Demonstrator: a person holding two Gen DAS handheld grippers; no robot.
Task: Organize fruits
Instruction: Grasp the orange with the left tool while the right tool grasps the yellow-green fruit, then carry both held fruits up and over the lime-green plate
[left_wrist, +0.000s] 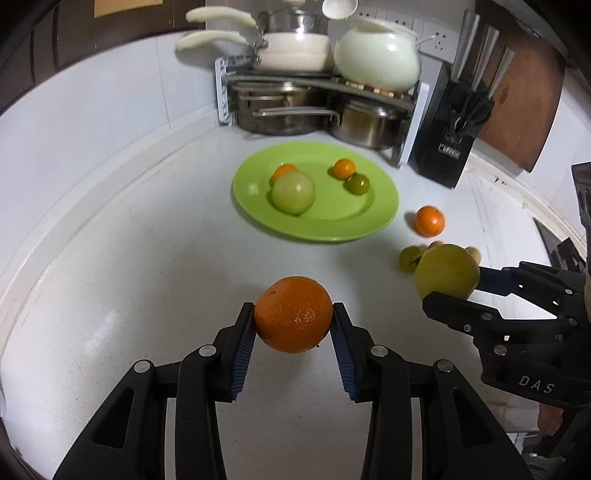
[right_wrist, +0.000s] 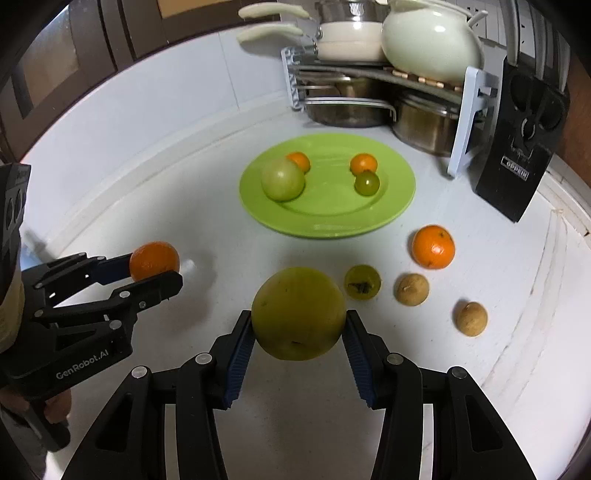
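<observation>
White counter fills both views, curving into a back corner where a pot rack (right_wrist: 384, 85) and a black knife block (right_wrist: 517, 147) stand against the wall. Ahead of both claws, toward that corner, lies the green plate (right_wrist: 399, 206), already carrying a pale green fruit, two small oranges and a small dark green one, with bare room along its near rim.

The left gripper (left_wrist: 293, 321) is clamped on an orange (left_wrist: 293, 314), its blue pads pressing both sides, the fruit lifted clear of the counter. The right gripper (right_wrist: 299, 325) holds a yellow-green apple (right_wrist: 299, 314) the same way, also off the surface. Each fruit lies straight in front of its claw, and the plate lies straight beyond both, the two hands about equally near it.

Loose on the counter to the right of the plate sit a larger orange (right_wrist: 433, 246), a small green fruit (right_wrist: 362, 281) and two brown longan-like fruits (right_wrist: 412, 290), well clear of the route. My judgement: both loads can go forward to the near, open half of the plate; the main risk is nudging fruit already there or the two claws crowding each other.
</observation>
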